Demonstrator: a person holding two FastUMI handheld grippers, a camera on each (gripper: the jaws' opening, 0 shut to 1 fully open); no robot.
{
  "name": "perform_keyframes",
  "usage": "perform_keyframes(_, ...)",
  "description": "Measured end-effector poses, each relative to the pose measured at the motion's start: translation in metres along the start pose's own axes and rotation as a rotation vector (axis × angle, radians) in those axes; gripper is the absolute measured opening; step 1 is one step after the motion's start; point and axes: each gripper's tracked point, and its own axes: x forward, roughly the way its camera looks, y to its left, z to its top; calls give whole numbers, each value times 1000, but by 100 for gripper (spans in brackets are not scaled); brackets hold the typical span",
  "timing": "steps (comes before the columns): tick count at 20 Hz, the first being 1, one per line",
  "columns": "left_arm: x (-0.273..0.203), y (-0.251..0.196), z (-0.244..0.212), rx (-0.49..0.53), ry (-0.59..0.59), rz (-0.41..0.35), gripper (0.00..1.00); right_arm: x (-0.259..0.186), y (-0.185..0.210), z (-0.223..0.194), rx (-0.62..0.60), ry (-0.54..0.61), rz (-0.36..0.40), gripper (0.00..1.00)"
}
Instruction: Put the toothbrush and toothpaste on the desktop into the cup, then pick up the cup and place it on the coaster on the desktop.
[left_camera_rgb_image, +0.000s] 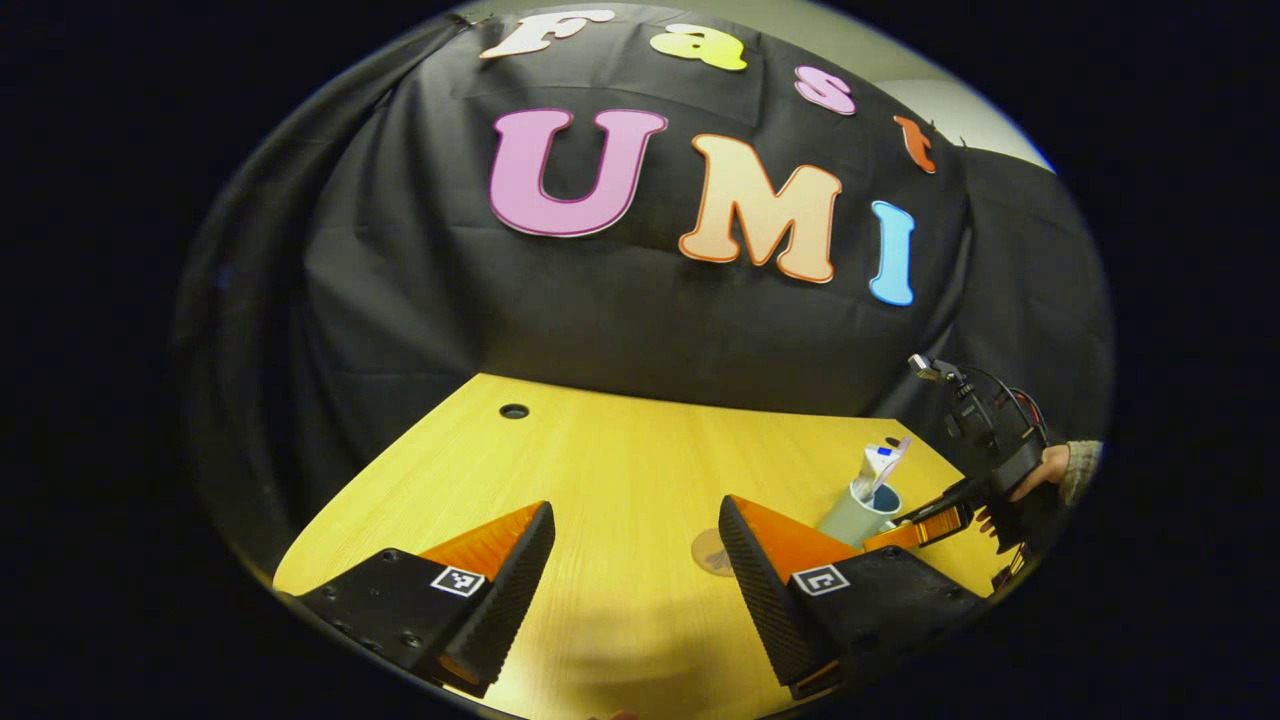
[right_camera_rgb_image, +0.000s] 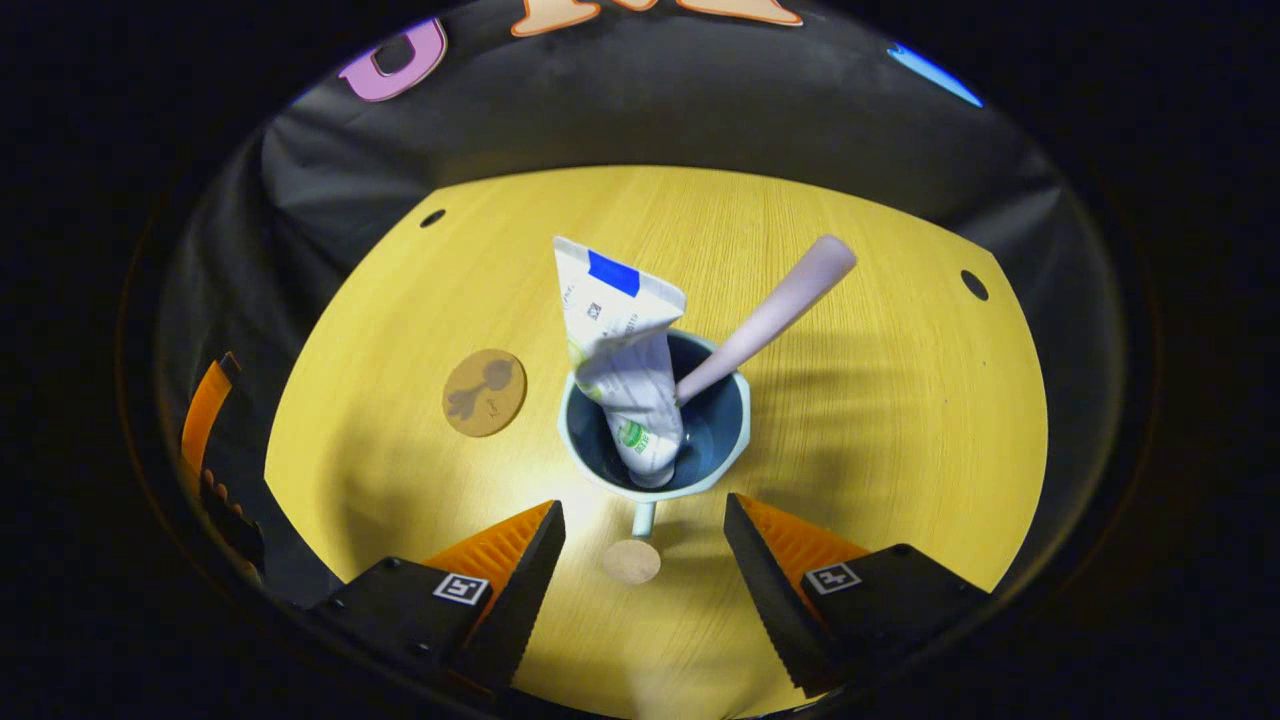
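A pale teal cup (right_camera_rgb_image: 715, 425) stands on the yellow desktop (right_camera_rgb_image: 880, 400), holding a white toothpaste tube (right_camera_rgb_image: 620, 350) and a pinkish toothbrush (right_camera_rgb_image: 770, 310) that leans to the right. My right gripper (right_camera_rgb_image: 642, 545) is open just in front of the cup, with the cup's small handle (right_camera_rgb_image: 643, 518) between its fingertips, untouched. The round brown coaster (right_camera_rgb_image: 485, 392) lies left of the cup. In the left gripper view, my left gripper (left_camera_rgb_image: 635, 560) is open and holds nothing. Farther right there are the cup (left_camera_rgb_image: 845, 520), the tube (left_camera_rgb_image: 882, 465) and the right gripper (left_camera_rgb_image: 930, 525). The coaster (left_camera_rgb_image: 708, 553) peeks out beside my finger.
A small tan disc (right_camera_rgb_image: 631, 561) lies on the desktop between the right gripper's fingers. Cable holes (right_camera_rgb_image: 433, 217) (right_camera_rgb_image: 974, 285) sit near the table's far corners. A hand (left_camera_rgb_image: 1050, 465) holds the right gripper. The left gripper's finger (right_camera_rgb_image: 205, 420) shows at the far left edge.
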Motion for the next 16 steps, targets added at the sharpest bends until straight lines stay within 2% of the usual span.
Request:
perform_keyframes(1,-4,5,-7,-11,22,13,95,3,-2,1,-19,14,-20,93)
perform_keyframes(2,-6,10,-14,-22,44,23,95,6,-3,1,-30,30,-33,98)
perform_keyframes(3,-8,14,-22,-26,68,33,95,8,-3,1,-33,47,-44,98)
perform_keyframes(6,-11,24,-32,-14,99,59,96,15,-2,-3,-20,100,-51,83)
perform_keyframes(7,-11,25,-34,-16,106,57,95,18,-2,-5,-12,115,-57,70)
perform_keyframes(8,-12,25,-37,-23,116,54,95,18,-6,-6,-2,126,-71,66)
perform_keyframes(11,-7,26,-42,-42,135,46,95,19,-7,-10,35,152,-75,33)
perform_keyframes(16,-7,23,-44,-26,156,22,95,18,-9,-9,12,143,-96,27)
